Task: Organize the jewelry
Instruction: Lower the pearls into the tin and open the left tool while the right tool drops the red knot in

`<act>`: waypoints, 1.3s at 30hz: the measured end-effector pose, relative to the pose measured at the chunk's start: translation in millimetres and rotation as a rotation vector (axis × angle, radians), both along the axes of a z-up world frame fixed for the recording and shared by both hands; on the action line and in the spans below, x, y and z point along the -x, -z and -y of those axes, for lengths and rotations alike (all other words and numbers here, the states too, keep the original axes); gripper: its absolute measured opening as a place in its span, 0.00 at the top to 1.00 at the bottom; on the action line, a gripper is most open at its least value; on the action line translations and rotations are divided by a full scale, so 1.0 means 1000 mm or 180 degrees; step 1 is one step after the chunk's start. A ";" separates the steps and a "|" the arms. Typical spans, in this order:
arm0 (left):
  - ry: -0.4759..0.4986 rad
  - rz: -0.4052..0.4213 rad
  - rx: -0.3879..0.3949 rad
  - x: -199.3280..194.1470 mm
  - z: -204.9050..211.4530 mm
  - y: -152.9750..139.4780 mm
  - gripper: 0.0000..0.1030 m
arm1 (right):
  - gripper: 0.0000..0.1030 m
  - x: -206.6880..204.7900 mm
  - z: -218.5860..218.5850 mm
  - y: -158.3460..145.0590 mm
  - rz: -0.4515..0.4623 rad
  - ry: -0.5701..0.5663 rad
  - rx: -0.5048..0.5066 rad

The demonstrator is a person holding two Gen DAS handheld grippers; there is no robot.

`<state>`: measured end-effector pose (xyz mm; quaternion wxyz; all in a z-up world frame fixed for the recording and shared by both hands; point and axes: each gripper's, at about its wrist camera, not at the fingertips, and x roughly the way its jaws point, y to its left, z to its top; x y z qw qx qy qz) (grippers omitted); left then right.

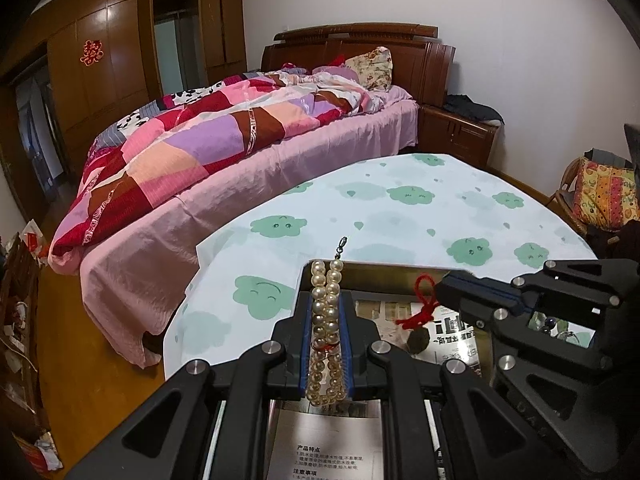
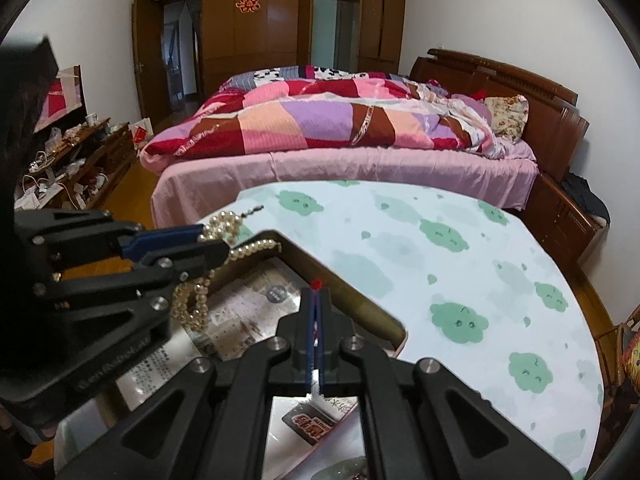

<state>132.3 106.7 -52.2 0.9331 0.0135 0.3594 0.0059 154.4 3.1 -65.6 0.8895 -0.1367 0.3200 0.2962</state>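
Bedroom scene; counter (image 1: 400,200) draped in cloud-print cloth beside the bed (image 1: 224,148). Left claw (image 1: 327,320) clamped on a doubled pearl strand (image 1: 326,320), hanging over the open tin (image 2: 340,280). Right claw (image 2: 316,320) fully closed, pinching a red cord (image 1: 420,304) with a dark pendant (image 1: 418,338), also over the tin, right of the pearls.

Left gripper (image 1: 327,312) nearly closed with something clamped, right gripper (image 2: 316,308) fully closed, both angled downward.
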 end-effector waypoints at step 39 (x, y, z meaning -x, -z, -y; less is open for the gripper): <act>-0.0262 0.0137 -0.0091 0.024 0.009 -0.008 0.36 | 0.40 0.002 0.041 0.011 -0.0293 0.0192 -0.0045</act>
